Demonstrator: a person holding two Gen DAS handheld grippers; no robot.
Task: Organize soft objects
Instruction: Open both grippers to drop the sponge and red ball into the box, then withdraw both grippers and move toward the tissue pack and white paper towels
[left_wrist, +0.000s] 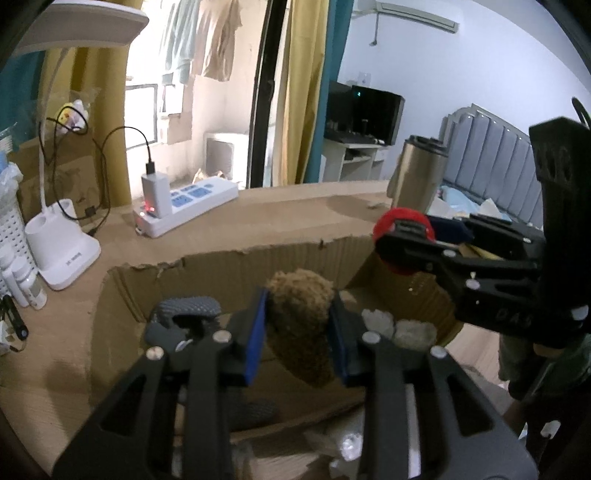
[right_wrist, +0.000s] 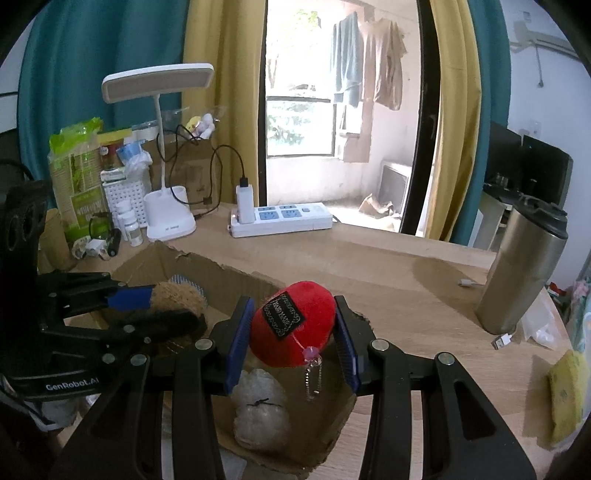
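A: Left wrist view first; wooden table (left_wrist: 295, 206), big cardboard box (left_wrist: 221, 266) with torn rim sitting on it, open top.

B: Right wrist view agrees; box (right_wrist: 236, 277) below both tools; steel mug (right_wrist: 524, 269) upright on the table to the right, well apart from it.

A: Desk lamp (right_wrist: 162, 155) and power strip (right_wrist: 284, 218) at the back; charger plugged in.

B: Left gripper (left_wrist: 295, 332): blue pads pinching a brown fuzzy toy (left_wrist: 301, 325), held above the box interior; toy hangs down between the pads.

A: Right gripper (right_wrist: 291, 332)?

B: Clamped on a red plush toy (right_wrist: 291, 325), black label facing up, small bead chain (right_wrist: 312, 380) dangling; it hangs over the box too.

A: Inside the box?

B: Clear plastic bundle (right_wrist: 260, 410) tied with a black tie, on the floor; grey knit thing (left_wrist: 184, 314) at the left wall, cannot tell what.
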